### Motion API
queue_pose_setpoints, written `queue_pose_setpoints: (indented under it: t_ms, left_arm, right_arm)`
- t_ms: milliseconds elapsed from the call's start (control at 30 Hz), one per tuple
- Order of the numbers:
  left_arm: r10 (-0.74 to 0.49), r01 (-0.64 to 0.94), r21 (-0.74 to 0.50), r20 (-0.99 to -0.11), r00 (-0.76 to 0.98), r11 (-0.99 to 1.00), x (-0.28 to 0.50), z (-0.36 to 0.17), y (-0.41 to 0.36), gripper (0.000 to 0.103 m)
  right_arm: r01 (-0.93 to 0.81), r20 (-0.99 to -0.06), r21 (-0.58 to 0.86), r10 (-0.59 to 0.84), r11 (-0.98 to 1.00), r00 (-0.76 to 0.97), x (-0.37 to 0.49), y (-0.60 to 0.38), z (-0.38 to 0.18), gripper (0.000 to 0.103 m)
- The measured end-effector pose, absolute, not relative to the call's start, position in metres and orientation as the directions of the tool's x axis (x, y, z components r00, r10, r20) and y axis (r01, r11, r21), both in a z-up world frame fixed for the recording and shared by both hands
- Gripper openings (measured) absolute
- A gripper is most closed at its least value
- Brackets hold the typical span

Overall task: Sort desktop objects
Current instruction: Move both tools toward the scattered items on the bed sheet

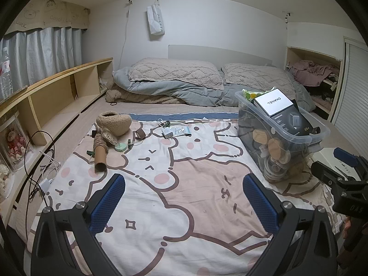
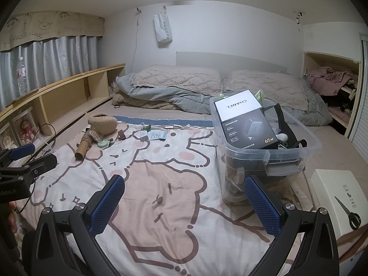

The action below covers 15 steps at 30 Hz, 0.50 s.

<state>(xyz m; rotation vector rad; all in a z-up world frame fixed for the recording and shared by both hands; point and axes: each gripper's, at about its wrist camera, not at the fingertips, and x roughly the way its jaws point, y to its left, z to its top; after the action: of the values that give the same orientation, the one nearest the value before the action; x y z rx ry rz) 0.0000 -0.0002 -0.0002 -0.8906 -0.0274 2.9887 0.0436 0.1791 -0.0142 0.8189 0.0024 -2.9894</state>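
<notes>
A clear plastic bin stands on the right of the bed. It holds a white Chanel box, a black charger box and other items. Loose things lie at the far left of the cartoon blanket: a fuzzy beige pouch, a cardboard tube, a green tape measure and a white packet. My left gripper and right gripper are open and empty above the blanket's near end.
A white shoe box with black scissors on it sits at the right. A wooden shelf runs along the left wall, with cables beside it. Pillows and a folded duvet lie at the far end.
</notes>
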Motion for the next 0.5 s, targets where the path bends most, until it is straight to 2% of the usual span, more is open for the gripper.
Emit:
queue_pose_setpoints:
  t_ms: [500]
  left_arm:
    - [0.031, -0.014, -0.033, -0.577, -0.816, -0.999, -0.010, -0.017, 0.000, 0.103]
  right_arm:
    - [0.051, -0.542, 0.019, -0.053, -0.999, -0.838, 0.031, 0.175, -0.030, 0.103]
